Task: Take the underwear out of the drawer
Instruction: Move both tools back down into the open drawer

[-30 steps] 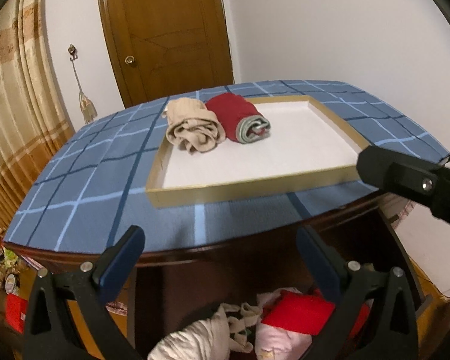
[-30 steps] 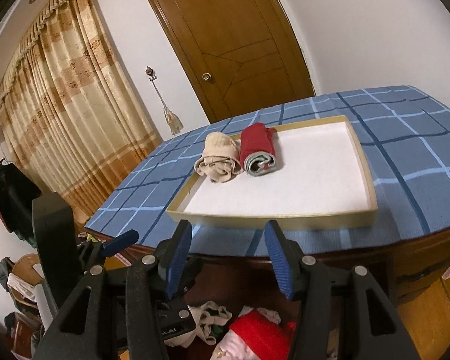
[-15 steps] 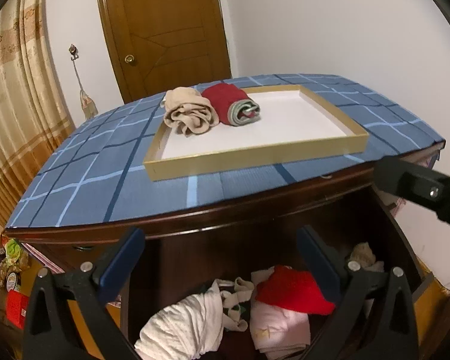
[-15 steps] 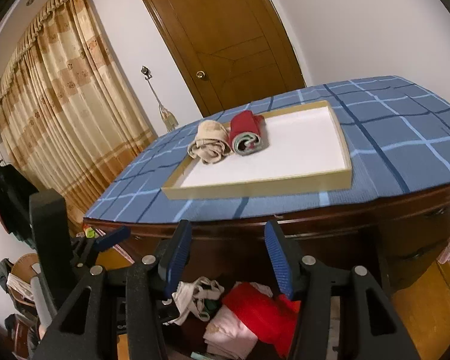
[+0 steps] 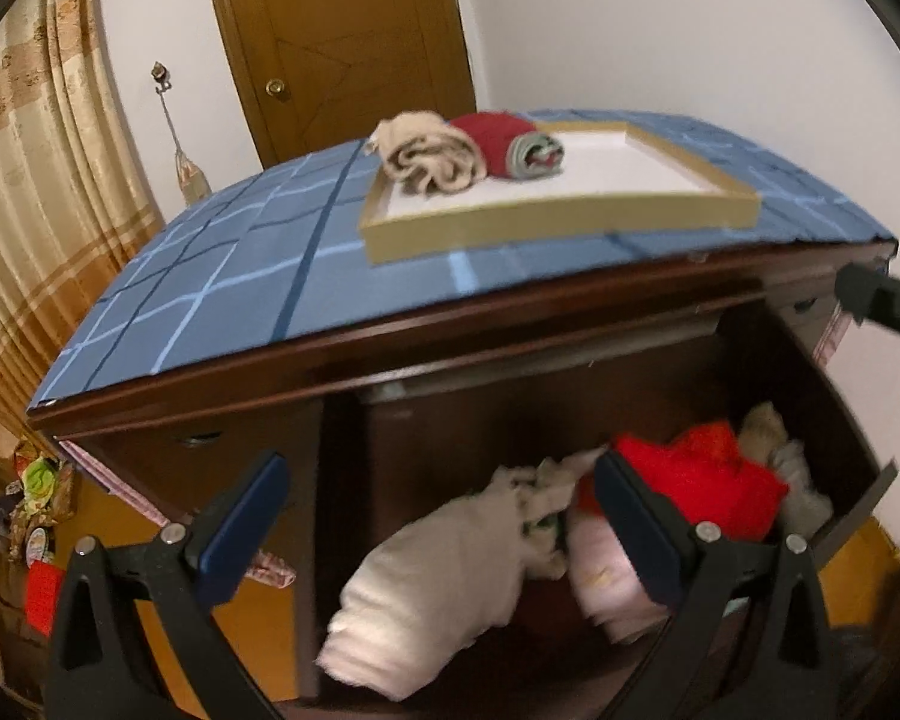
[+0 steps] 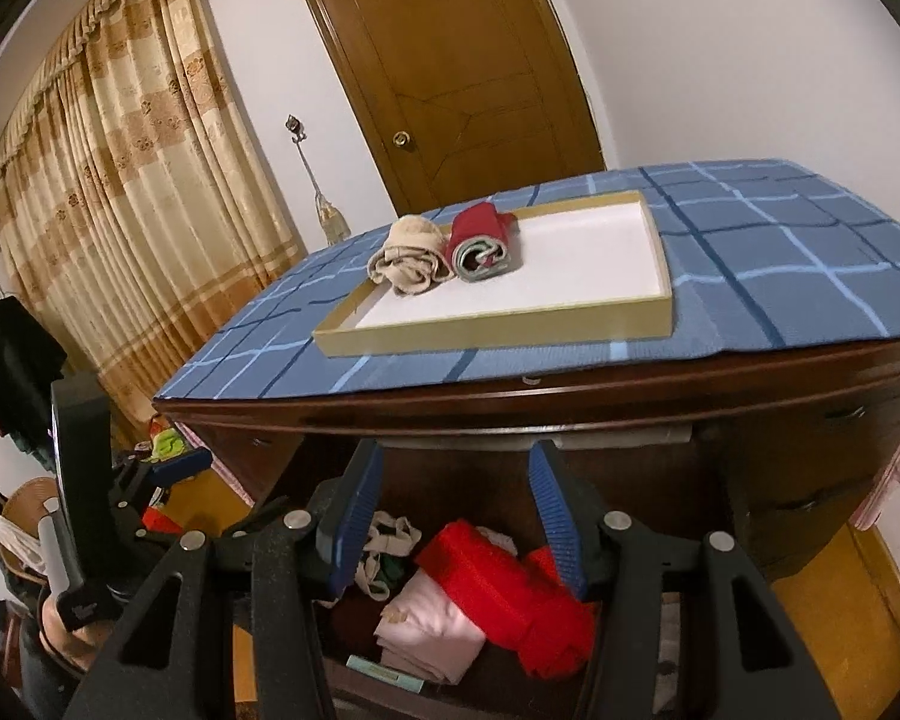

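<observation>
Both grippers, left (image 5: 438, 528) and right (image 6: 453, 513), hang with jaws apart and nothing between them above the open drawer (image 6: 720, 516). Underwear (image 6: 504, 594) lies heaped inside. Two rolls (image 6: 444, 249) sit in the tray (image 6: 492, 330).

No text, label, brand or number can be read in either view. A small pale mark sits on the pink cloth (image 6: 427, 621) in the drawer (image 6: 714, 546), and a white print on the left gripper's handle (image 6: 81, 609), both too small and blurred to make out.
</observation>
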{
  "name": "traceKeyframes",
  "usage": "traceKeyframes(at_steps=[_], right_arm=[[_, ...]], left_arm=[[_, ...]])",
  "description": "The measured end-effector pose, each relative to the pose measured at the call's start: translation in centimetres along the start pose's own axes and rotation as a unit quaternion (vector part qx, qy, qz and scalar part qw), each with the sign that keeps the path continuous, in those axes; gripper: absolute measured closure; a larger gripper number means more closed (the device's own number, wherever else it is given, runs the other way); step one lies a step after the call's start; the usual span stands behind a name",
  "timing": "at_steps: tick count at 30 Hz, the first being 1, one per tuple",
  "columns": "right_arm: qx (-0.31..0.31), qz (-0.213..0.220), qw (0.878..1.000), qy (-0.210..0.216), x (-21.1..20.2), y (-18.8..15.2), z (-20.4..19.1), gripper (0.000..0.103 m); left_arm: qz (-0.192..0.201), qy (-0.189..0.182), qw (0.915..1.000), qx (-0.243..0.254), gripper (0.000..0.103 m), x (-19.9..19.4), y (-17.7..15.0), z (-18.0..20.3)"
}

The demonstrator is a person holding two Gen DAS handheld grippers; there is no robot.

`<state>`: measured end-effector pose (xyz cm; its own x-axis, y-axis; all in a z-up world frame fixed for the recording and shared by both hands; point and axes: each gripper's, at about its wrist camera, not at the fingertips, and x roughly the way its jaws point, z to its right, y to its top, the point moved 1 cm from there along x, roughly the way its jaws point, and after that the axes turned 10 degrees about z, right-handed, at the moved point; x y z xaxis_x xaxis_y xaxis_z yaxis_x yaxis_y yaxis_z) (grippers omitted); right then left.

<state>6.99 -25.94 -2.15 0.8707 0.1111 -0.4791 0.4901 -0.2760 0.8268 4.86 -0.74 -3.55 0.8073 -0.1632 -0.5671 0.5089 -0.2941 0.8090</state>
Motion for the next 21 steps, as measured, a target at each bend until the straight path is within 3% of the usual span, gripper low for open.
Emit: traceKeyframes(at_steps=[11, 16, 21], right_arm=[[0.004, -0.037, 0.999, 0.004, 1.2, -2.2, 0.4, 0.049], [0.011, -0.045, 0.999, 0.001, 1.5, -2.5, 0.6, 0.049], [0.012, -0.047, 0.999, 0.001, 1.6, -2.6, 0.7, 0.049]], left_arm=[[-0.09, -0.048, 0.9946, 0.024, 0.0, 3.5, -3.5, 0.4], [-0.115, -0.062, 0.9876, 0.087, 0.0, 5.7, -4.2, 1.6], [-0.177, -0.041, 0.9771, 0.111, 0.005, 9.2, -5.4, 1.7]])
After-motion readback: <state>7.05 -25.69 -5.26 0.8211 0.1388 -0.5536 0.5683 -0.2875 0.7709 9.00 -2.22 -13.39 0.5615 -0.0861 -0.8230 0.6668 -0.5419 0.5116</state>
